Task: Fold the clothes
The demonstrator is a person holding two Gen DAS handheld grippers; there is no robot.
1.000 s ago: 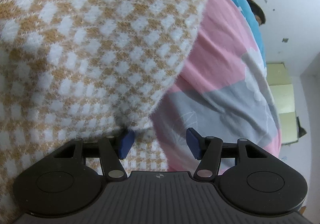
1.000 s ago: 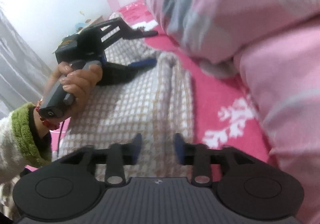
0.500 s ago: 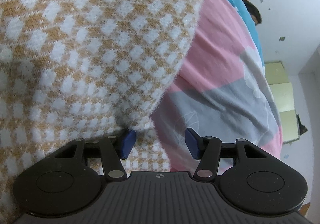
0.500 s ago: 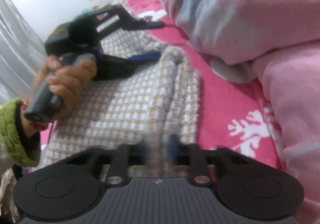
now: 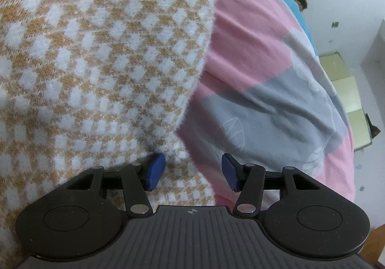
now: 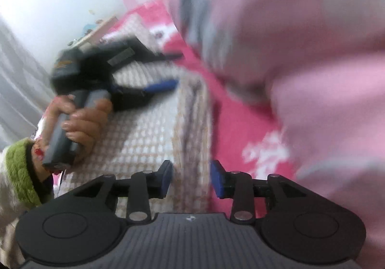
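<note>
The right gripper (image 6: 191, 178) has spread its jaws since half a second ago, when they were nearly together over the sweater's (image 6: 149, 139) folded edge; I judge it has let go of that fold or is setting up a new bite. The left gripper (image 5: 193, 170) is unchanged: jaws apart, empty, nosed against the knit at its edge. The sweater lies on the bed (image 6: 240, 124), beside the pink quilt (image 6: 324, 76), its long axis running away from the right gripper toward the headboard end, doubled edge facing the quilt. The view is blurred.
</note>
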